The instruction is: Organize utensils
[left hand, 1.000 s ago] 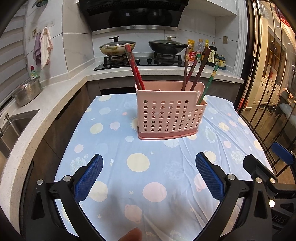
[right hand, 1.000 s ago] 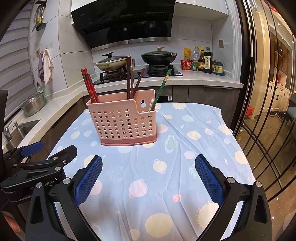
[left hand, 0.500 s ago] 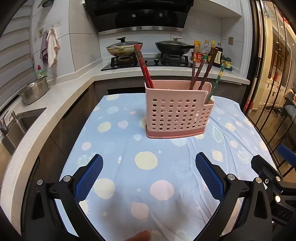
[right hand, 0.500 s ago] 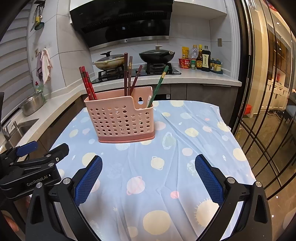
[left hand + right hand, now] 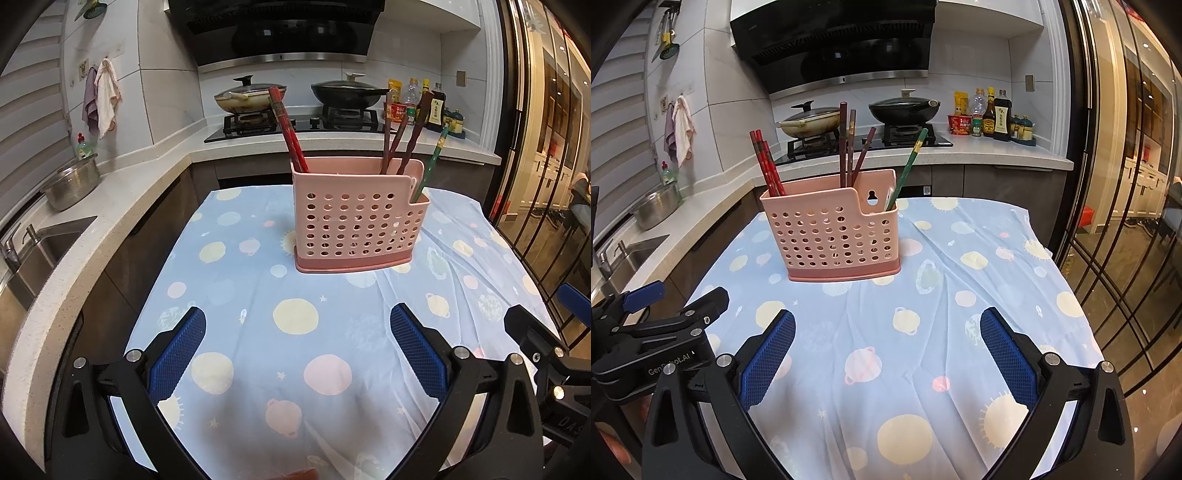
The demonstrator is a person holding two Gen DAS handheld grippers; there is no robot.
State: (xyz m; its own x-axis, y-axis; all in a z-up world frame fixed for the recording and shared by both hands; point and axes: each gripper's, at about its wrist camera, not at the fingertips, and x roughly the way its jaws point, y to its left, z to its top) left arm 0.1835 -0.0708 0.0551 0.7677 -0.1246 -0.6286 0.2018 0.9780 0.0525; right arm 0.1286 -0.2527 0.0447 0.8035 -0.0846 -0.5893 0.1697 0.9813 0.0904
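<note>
Both jaws gape empty; the perforated pink plastic utensil holder (image 5: 356,214) seems fully loaded with chopsticks (image 5: 768,166), perhaps finished.

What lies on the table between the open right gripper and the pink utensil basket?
Only bare patterned tablecloth between the right gripper and the pink utensil basket; the right wrist view shows it.

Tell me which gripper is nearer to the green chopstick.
Right. The right gripper faces the green chopstick almost straight ahead; the left gripper sits further left, seeing it off to the right.
</note>
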